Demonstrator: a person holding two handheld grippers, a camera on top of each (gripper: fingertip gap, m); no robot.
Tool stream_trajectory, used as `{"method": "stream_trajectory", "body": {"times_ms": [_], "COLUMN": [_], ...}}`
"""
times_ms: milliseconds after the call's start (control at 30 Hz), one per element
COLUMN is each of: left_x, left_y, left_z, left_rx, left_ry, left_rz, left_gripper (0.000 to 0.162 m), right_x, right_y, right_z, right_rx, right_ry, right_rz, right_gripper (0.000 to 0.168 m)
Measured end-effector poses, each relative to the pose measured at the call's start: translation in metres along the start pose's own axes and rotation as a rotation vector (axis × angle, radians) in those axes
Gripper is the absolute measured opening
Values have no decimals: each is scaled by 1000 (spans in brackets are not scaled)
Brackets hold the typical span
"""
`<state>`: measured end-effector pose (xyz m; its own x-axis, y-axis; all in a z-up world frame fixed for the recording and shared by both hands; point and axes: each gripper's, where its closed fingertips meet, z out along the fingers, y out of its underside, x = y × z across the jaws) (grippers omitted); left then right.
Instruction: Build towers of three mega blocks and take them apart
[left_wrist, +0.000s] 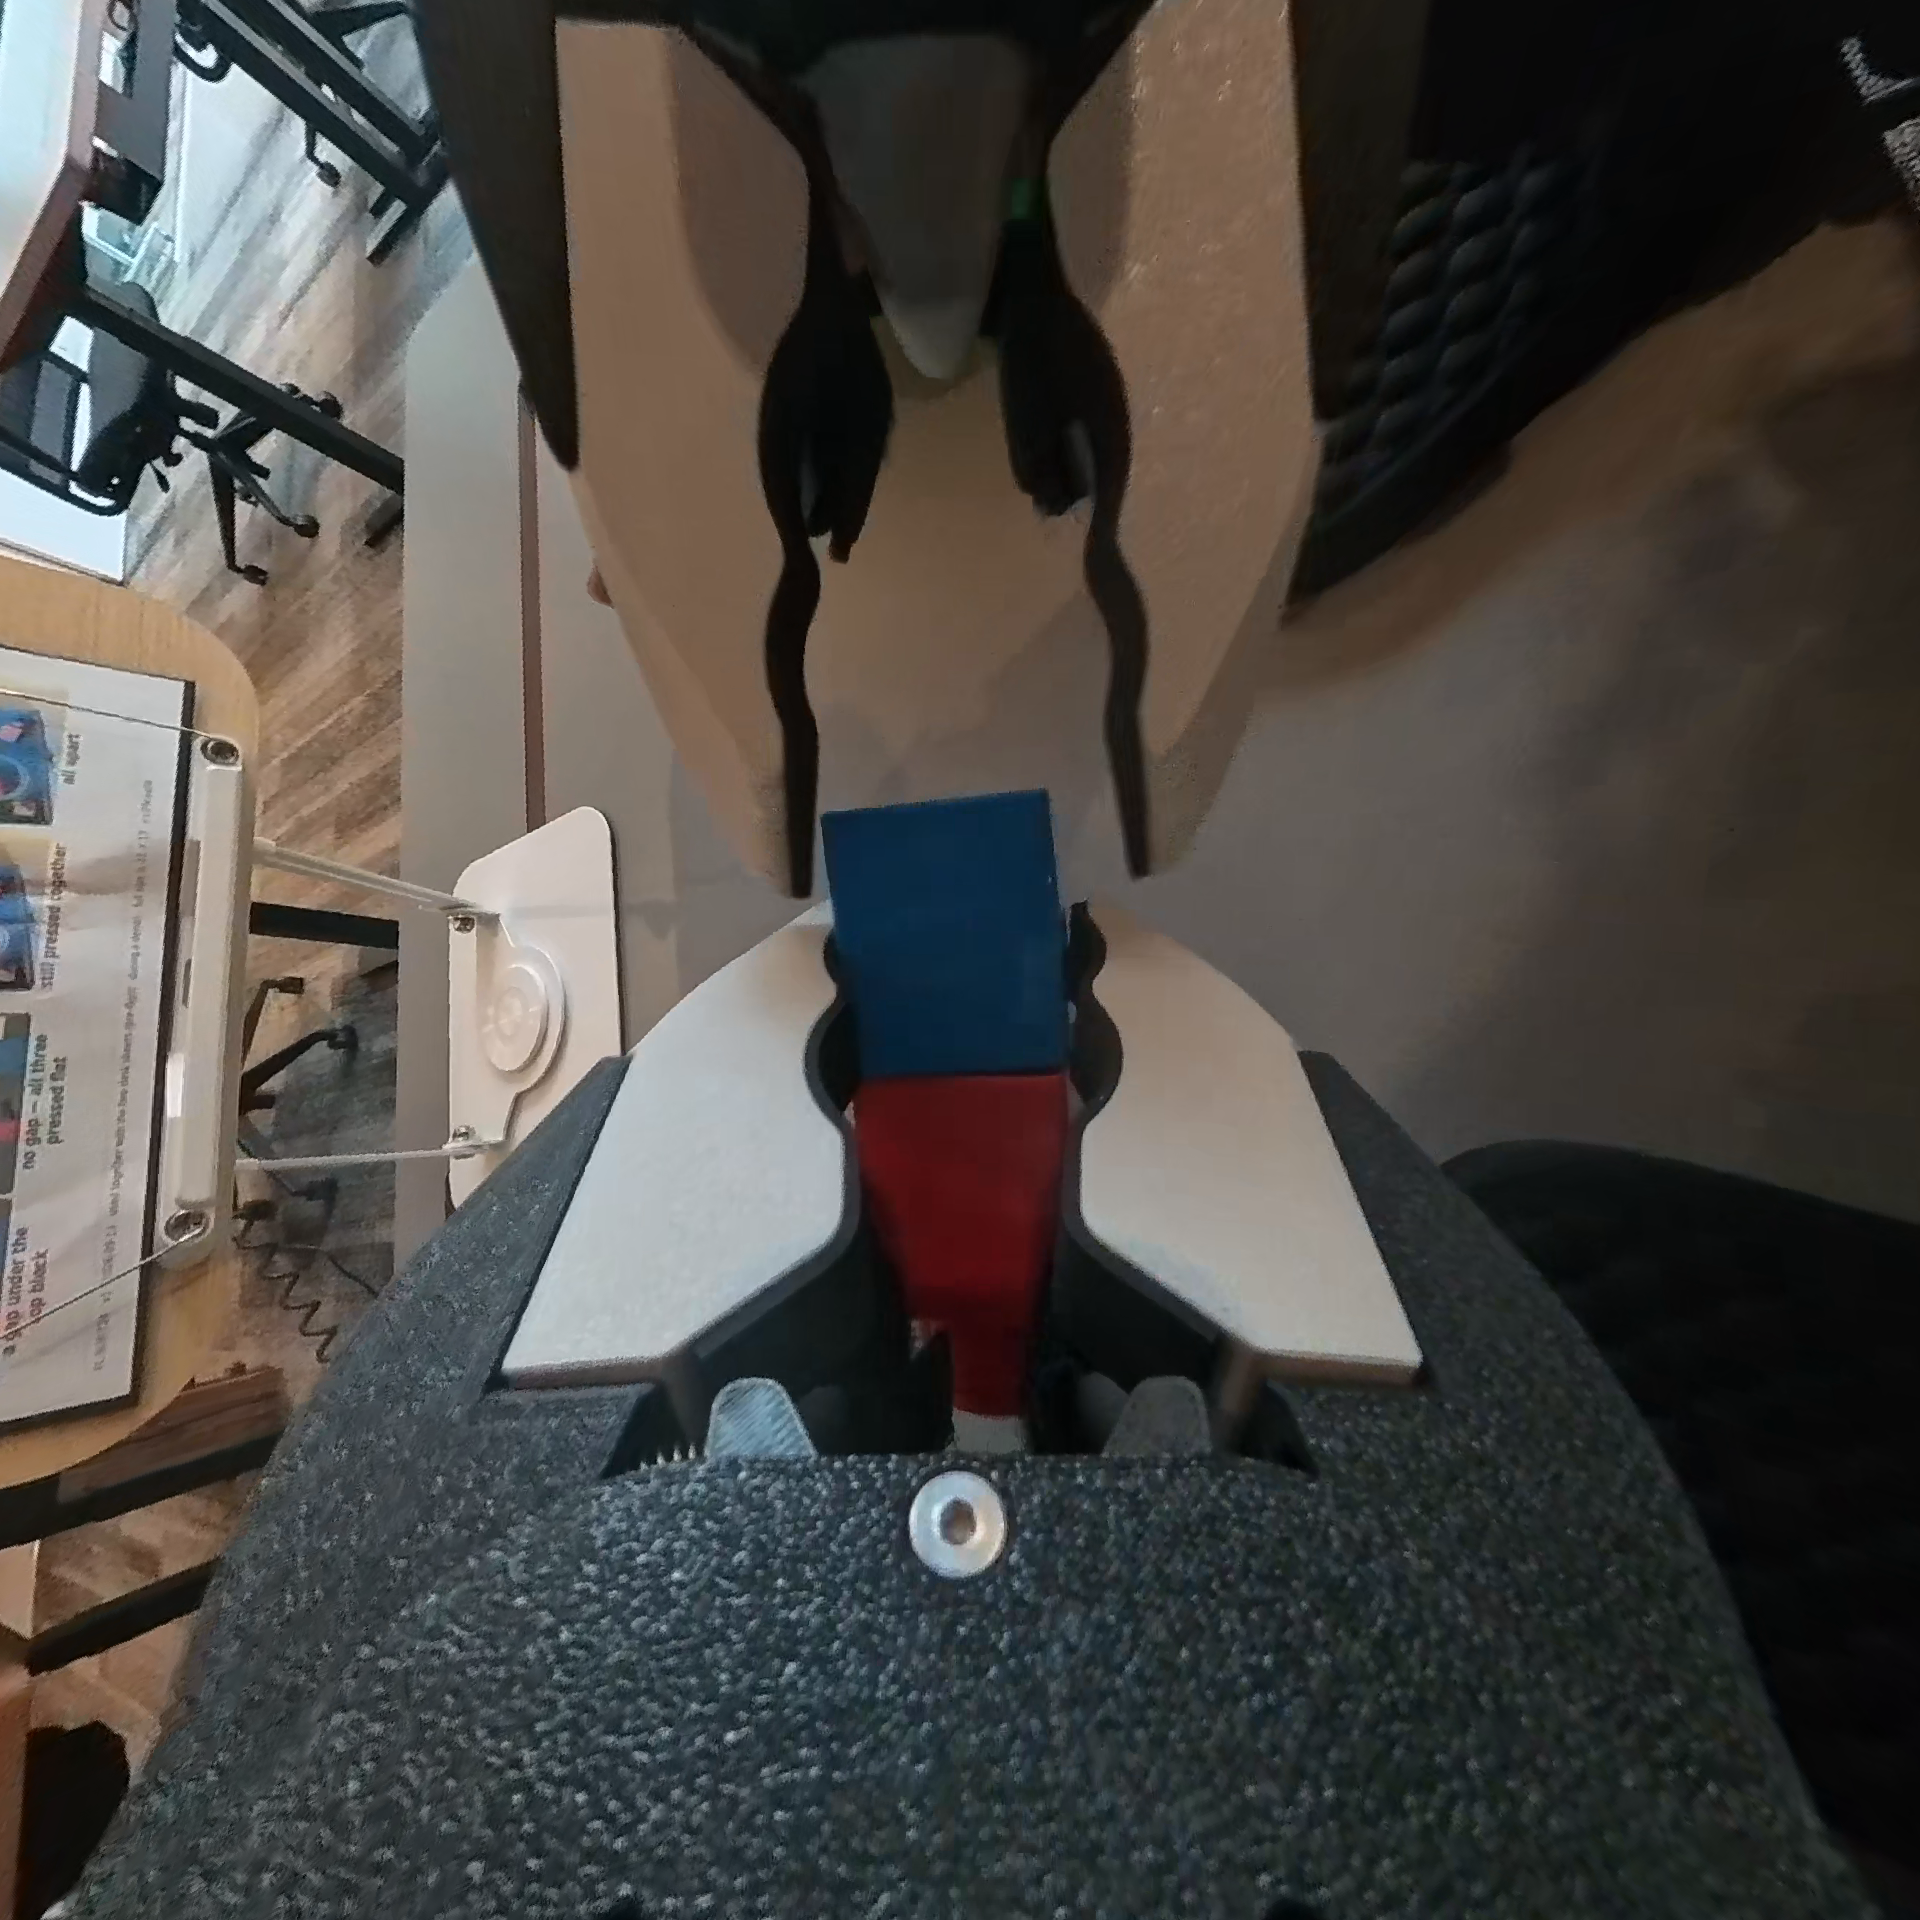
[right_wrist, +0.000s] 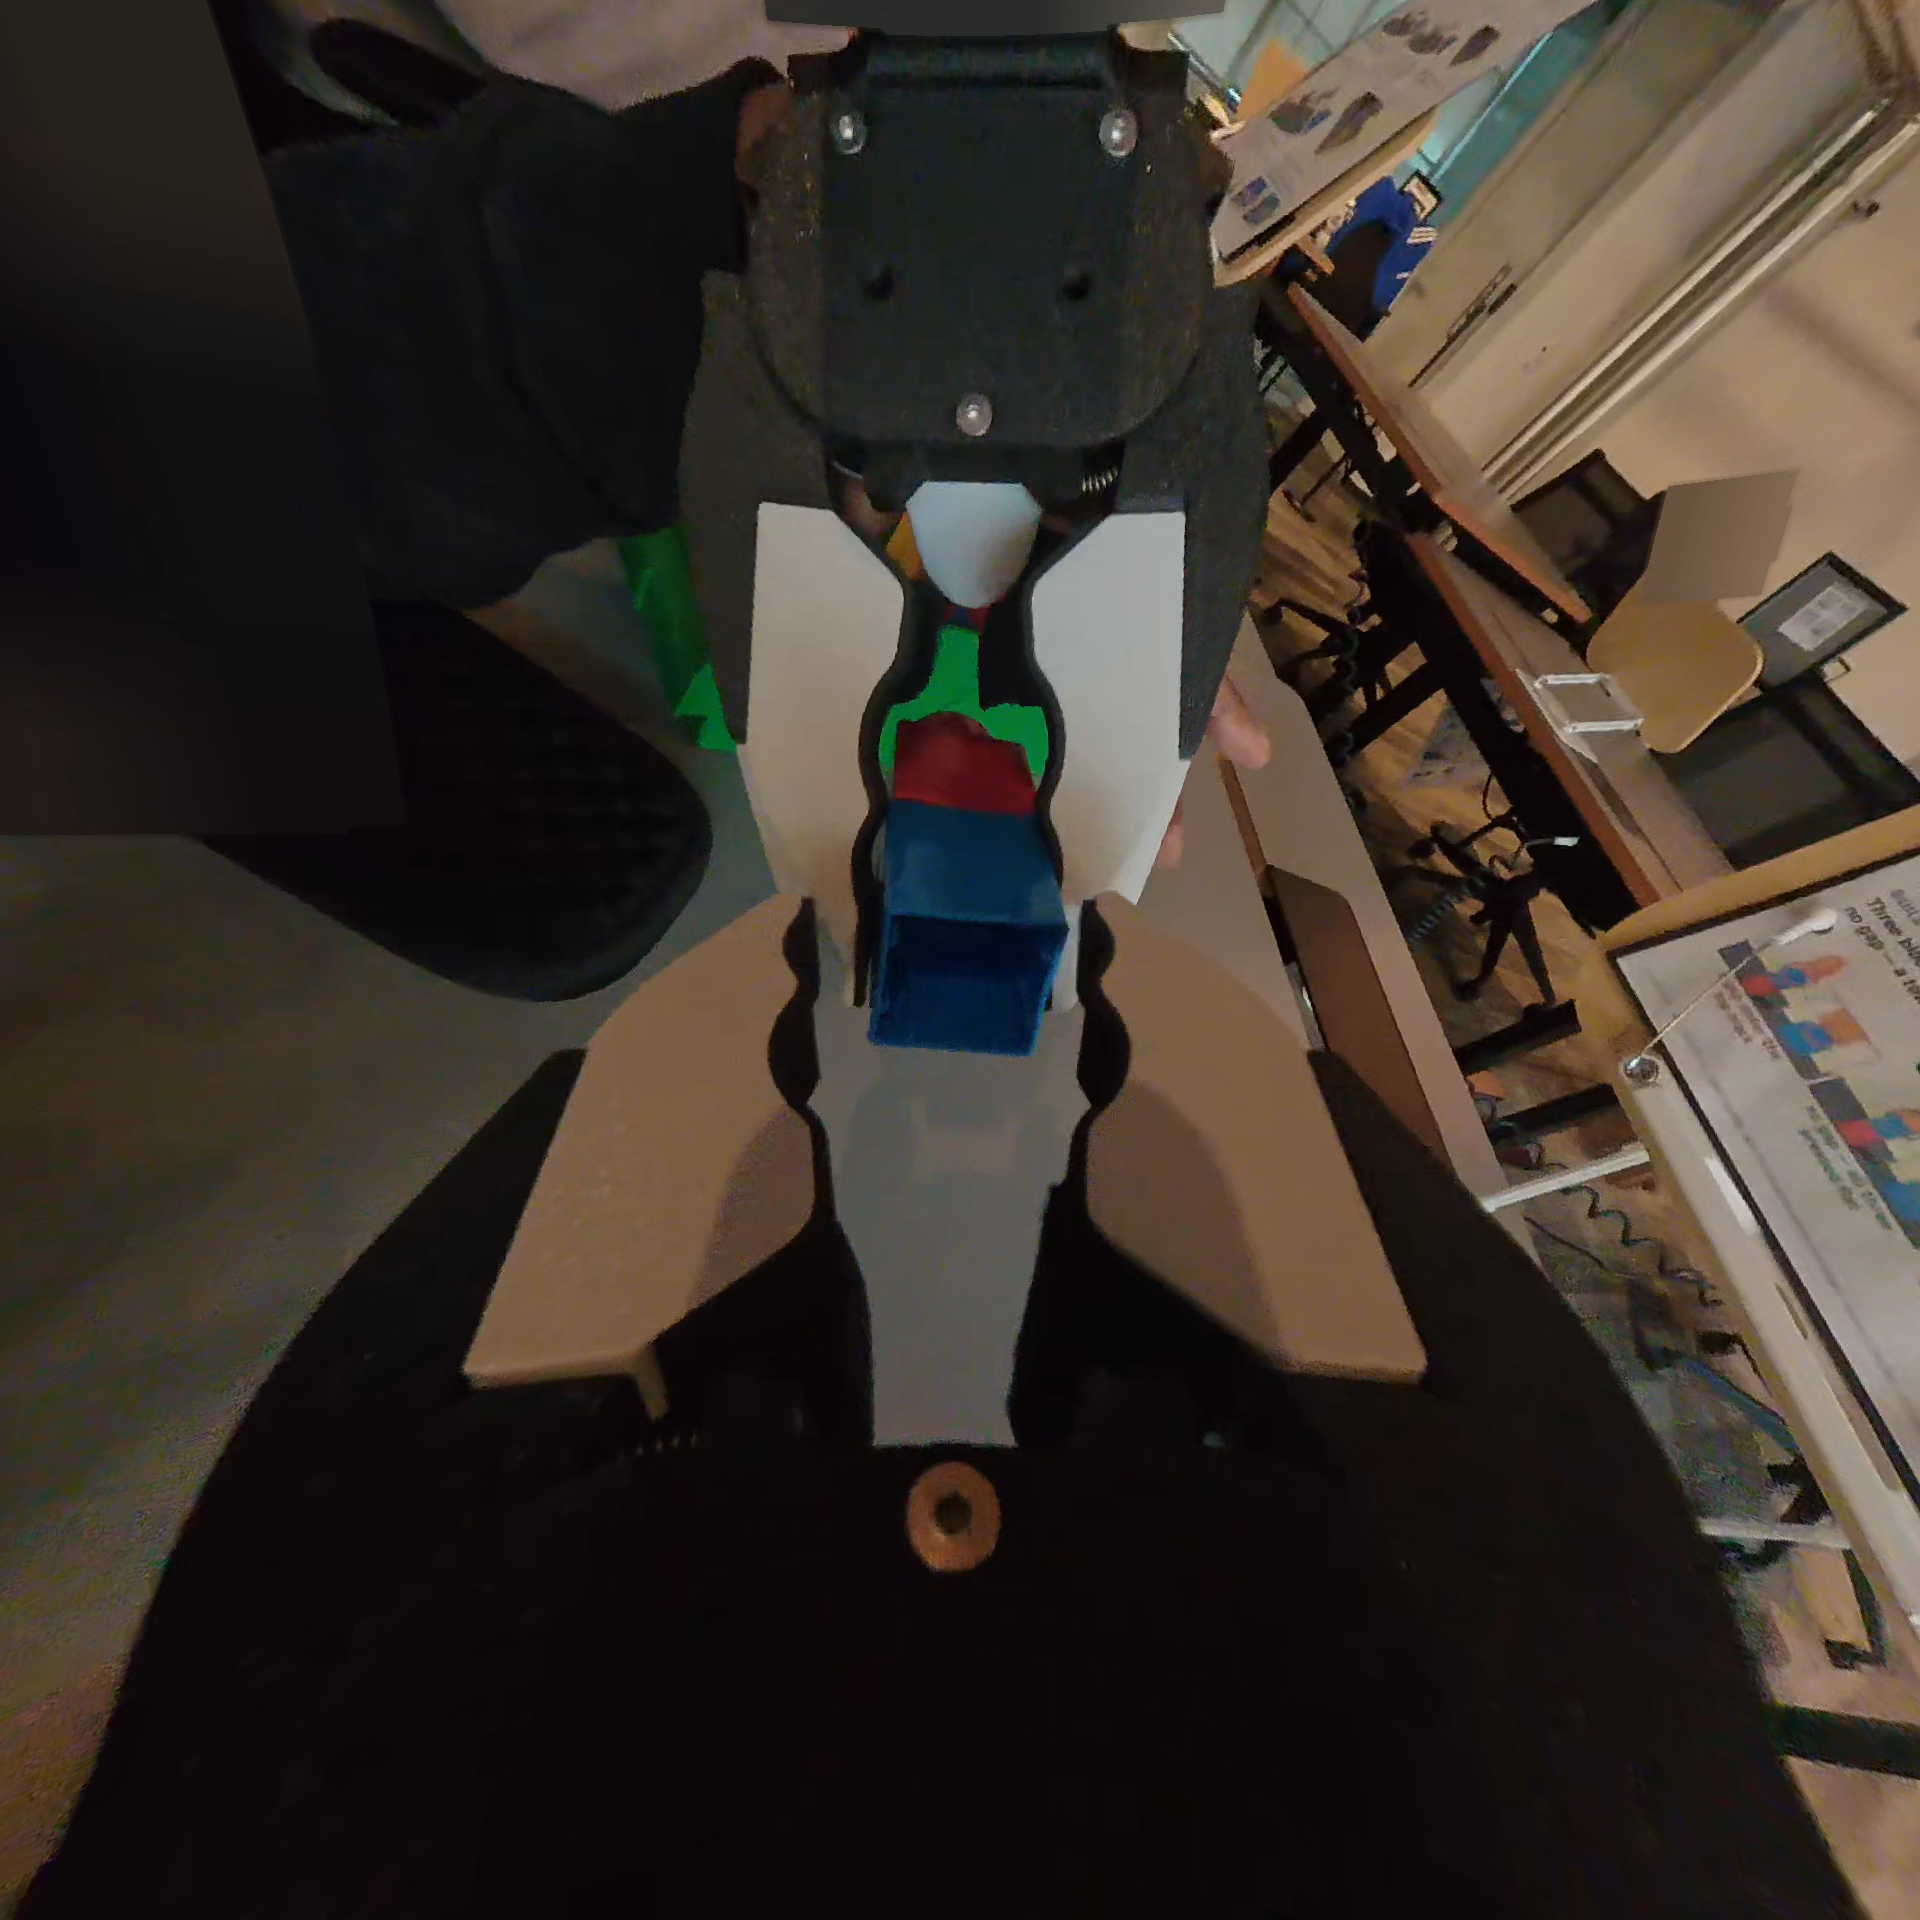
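Observation:
My left gripper (left_wrist: 956, 935) is shut on a two-block stack, a blue block (left_wrist: 951, 997) joined to a red block (left_wrist: 961, 1195). The blue end sticks out past its fingertips. My right gripper (right_wrist: 948, 920) is open and faces the left one head-on. Its fingertips straddle the blue block's (right_wrist: 961, 873) hollow end with small gaps on each side. It also shows in the left wrist view (left_wrist: 966, 878), coming from above. The red block (right_wrist: 951, 769) sits deeper between the left gripper's (right_wrist: 961, 935) fingers. A green block (right_wrist: 935, 675) shows behind, through the left gripper's gap.
A grey tabletop (left_wrist: 1507, 831) lies below both grippers. A black-gloved hand (right_wrist: 499, 312) holds the left gripper. A framed instruction sheet (right_wrist: 1818, 1091) on a stand is at the side, also in the left wrist view (left_wrist: 73, 1039). Desks and office chairs (left_wrist: 156, 416) stand beyond. The tips of both grippers are at nearly the same place.

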<state>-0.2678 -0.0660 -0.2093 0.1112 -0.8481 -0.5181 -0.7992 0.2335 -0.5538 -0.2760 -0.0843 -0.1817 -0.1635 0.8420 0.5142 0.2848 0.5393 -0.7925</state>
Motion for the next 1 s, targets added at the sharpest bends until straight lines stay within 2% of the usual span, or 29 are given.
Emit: {"method": "stream_trajectory", "body": {"times_ms": [67, 200, 300, 400, 467, 567, 633, 733, 767, 800, 867, 1000], "left_x": [2, 1, -3, -7, -8, -7, -6, -3, -3, -3, -2, 1], "left_y": [-1, -6, -7, -7, -10, -12, -14, -13, -12, -11, -9, -6], "left_z": [0, 1, 0, -4, -7, -9, -9, -9, -9, -9, -7, -2], "left_rx": [3, 27, 28, 53, 87, 95, 101, 90, 85, 75, 52, 27], "left_ry": [12, -3, -30, -45, -44, -43, -31, -20, -19, -21, -24, -7], "left_rz": [6, 10, 5, -12, -26, -17, -16, -8, -6, -2, 5, 9], "left_gripper": [37, 39, 54, 61, 60, 46, 45, 44, 43, 43, 44, 43], "right_x": [2, 3, 5, 8, 10, 10, 8, 7, 9, 11, 9, 2], "right_y": [2, -1, -2, -7, -9, -11, -10, -4, -2, -1, 2, 7], "right_z": [1, -5, -14, -27, -36, -46, -47, -45, -45, -45, -42, -31], "right_rx": [-8, 53, 102, 168, 210, 249, 245, 189, 157, 116, -11, -278], "right_ry": [11, 9, 17, 23, 23, 15, 11, 6, 10, 17, -10, -61], "right_rz": [-27, -27, -19, -1, 7, 14, 6, 4, 8, 8, -8, -89], "right_gripper": [35, 33, 33, 33, 33, 33, 33, 34, 37, 46, 56, 57]}}
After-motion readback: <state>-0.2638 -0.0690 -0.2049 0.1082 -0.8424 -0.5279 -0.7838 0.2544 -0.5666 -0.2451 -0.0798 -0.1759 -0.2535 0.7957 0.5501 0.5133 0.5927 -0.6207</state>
